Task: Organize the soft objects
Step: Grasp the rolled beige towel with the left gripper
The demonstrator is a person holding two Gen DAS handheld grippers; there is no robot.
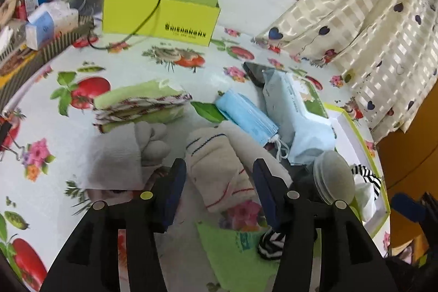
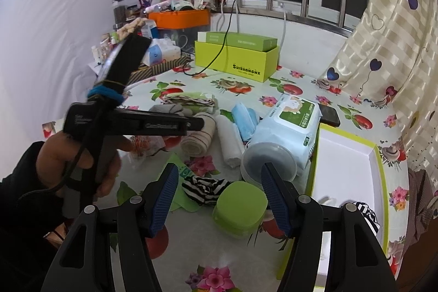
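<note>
My left gripper (image 1: 219,182) is open, its jaws on either side of a rolled cream sock with red and blue stripes (image 1: 219,168), which also shows in the right wrist view (image 2: 198,137). A grey sock (image 1: 123,152) lies to its left, a folded green cloth (image 1: 142,106) behind. Blue face masks (image 1: 246,116) and a wet-wipes pack (image 1: 298,111) lie to the right. My right gripper (image 2: 219,193) is open and empty above a black-and-white striped cloth (image 2: 205,189) and a green round container (image 2: 241,207). The left gripper appears from the side in the right wrist view (image 2: 175,123).
An open white box with green rim (image 2: 353,163) sits at the right with striped fabric at its near corner. A clear jar (image 2: 269,158), a phone (image 2: 330,114), a green carton (image 2: 235,56), a black cable and clutter at the back left stand on the floral tablecloth (image 2: 301,84). A curtain (image 2: 388,32) hangs right.
</note>
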